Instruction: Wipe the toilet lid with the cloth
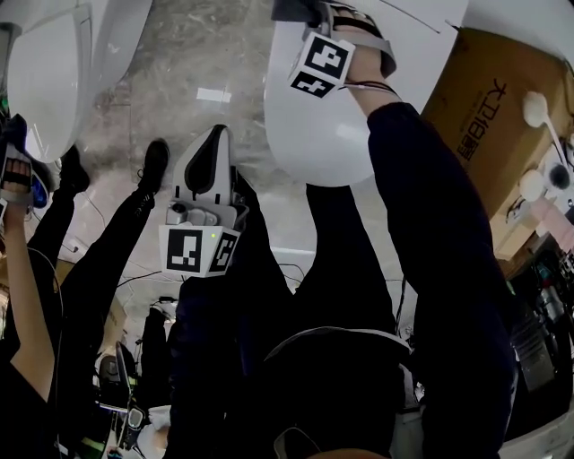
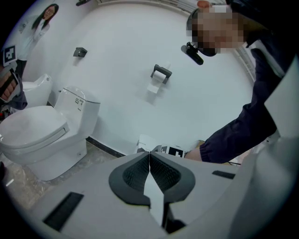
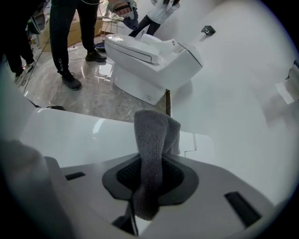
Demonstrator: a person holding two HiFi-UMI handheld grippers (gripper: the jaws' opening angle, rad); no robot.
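Observation:
My right gripper [image 3: 150, 164] is shut on a grey cloth [image 3: 153, 135] that sticks up between its jaws and hangs just over the white toilet lid [image 3: 79, 140]. From the head view, this gripper [image 1: 312, 20] with its marker cube reaches over the far part of the lid [image 1: 309, 134]; the cloth is hidden there. The left gripper [image 1: 215, 136] is held off to the left of the lid, above the marble floor. In the left gripper view its jaws [image 2: 149, 158] are pressed together with nothing between them.
A cardboard box [image 1: 493, 108] stands right of the toilet. Another white toilet [image 2: 44, 133] sits by the wall, also seen in the right gripper view [image 3: 149, 56]. A person's legs [image 3: 67, 37] stand on the floor nearby. A paper holder [image 2: 160, 73] hangs on the wall.

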